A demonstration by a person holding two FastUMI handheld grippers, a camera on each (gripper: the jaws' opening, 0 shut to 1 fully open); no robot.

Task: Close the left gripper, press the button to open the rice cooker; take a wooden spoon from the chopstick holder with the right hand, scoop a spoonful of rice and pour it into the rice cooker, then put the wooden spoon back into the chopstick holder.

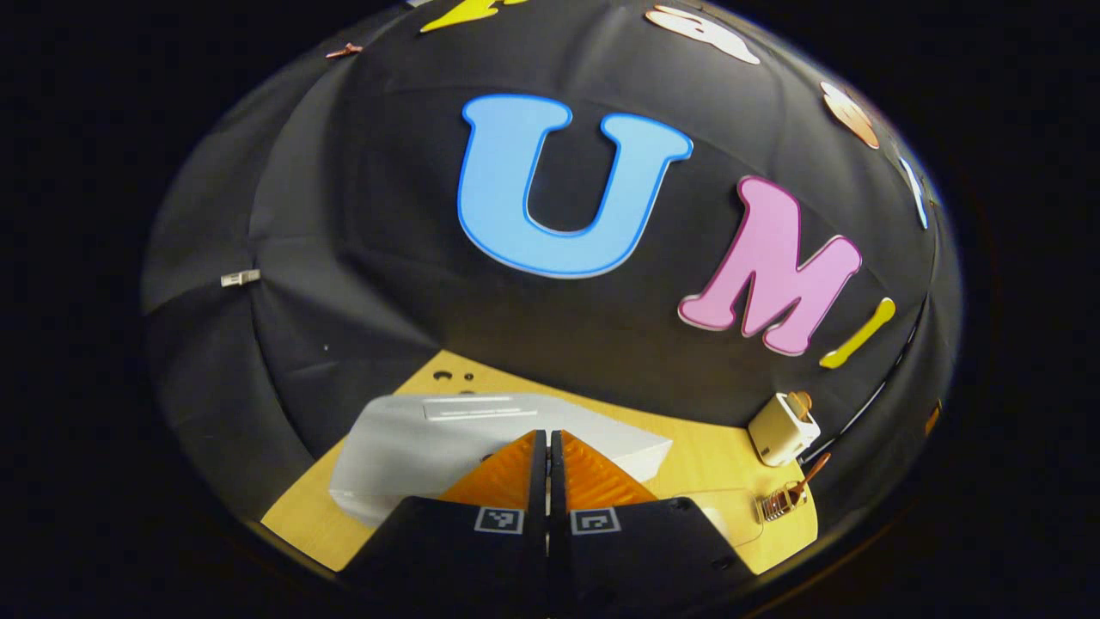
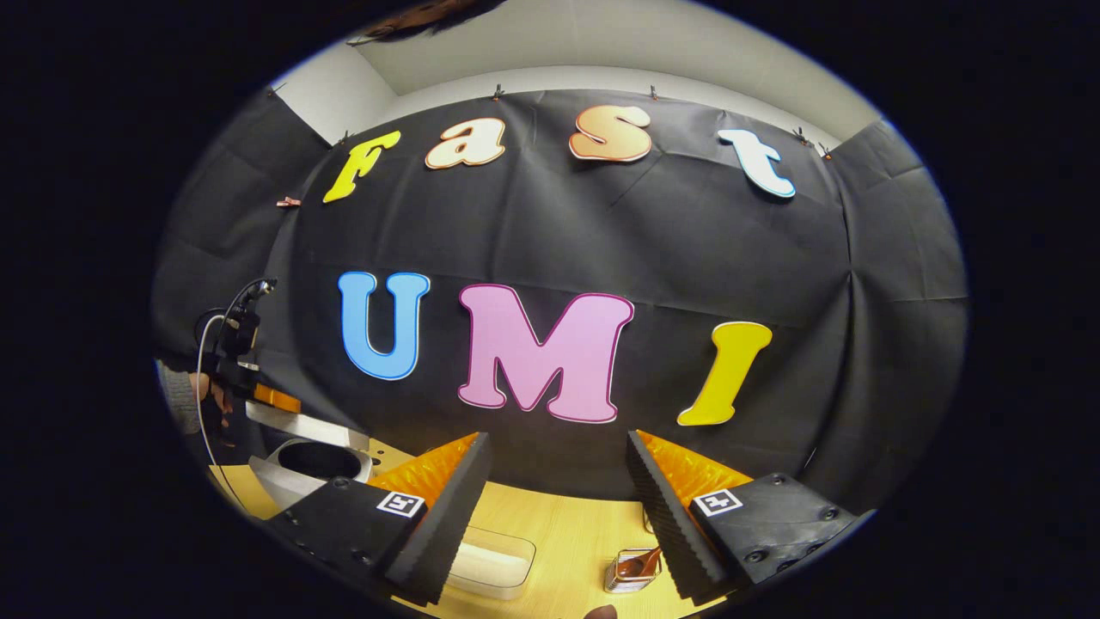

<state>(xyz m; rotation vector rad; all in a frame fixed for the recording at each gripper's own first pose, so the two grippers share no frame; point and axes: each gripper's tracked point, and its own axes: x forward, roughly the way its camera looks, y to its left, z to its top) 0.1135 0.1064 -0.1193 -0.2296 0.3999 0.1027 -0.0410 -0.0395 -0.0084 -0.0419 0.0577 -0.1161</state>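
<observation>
Already the cooker (image 2: 305, 460) stands open near the left edge of the surface (image 2: 567, 533), lid (image 1: 481, 430) raised and the dark pot showing in the right gripper view. The left tongs (image 1: 547, 447) are pressed together, empty, hovering just at the lid. The right tongs (image 2: 559, 507) are spread wide and hold nothing.

The step in hand, by my reading, is fetching the spoon (image 2: 640, 563). It stands in the holder (image 2: 630, 572) near the front edge, just inside the right finger of the right tongs, handle leaning up and right. The rice tub (image 2: 485, 563) sits beside it, toward the cooker.

To do it well, bring the right tongs down over the handle, not the bowl end, and square them so both pads meet the shaft flat. Grip high enough to clear the holder's rim, then lift straight up along the handle's lean so the holder doesn't tip. Keep the left tongs back by the cooker, out of the path.
</observation>
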